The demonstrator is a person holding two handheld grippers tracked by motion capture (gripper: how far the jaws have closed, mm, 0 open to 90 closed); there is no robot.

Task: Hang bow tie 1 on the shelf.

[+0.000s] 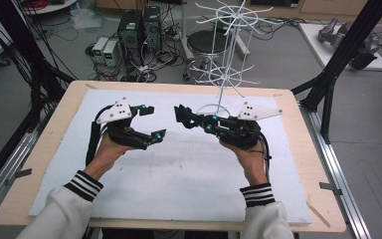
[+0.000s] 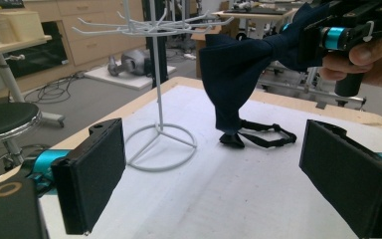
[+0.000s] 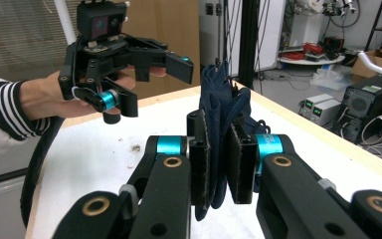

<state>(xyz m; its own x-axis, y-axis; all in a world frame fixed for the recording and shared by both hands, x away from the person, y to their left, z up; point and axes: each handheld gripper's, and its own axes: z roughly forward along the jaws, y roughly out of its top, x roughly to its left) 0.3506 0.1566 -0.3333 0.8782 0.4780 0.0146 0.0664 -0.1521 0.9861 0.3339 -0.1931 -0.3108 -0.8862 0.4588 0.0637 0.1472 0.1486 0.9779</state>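
I am clamping the dark navy fabric bow tie [image 3: 222,104] in my right gripper [image 3: 218,164], lifting it above the white foam table mat [image 2: 258,184] beside the white wire hook stand [image 2: 160,74], while my left gripper [image 2: 214,174] is gaping wide, released

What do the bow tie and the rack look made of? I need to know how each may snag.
The bow tie, clamped in the right gripper, looks like dark navy woven cloth, matte, folding softly; its strap trails on the table. The rack looks like thin metal wire with a smooth white coating, probably paint or plastic.
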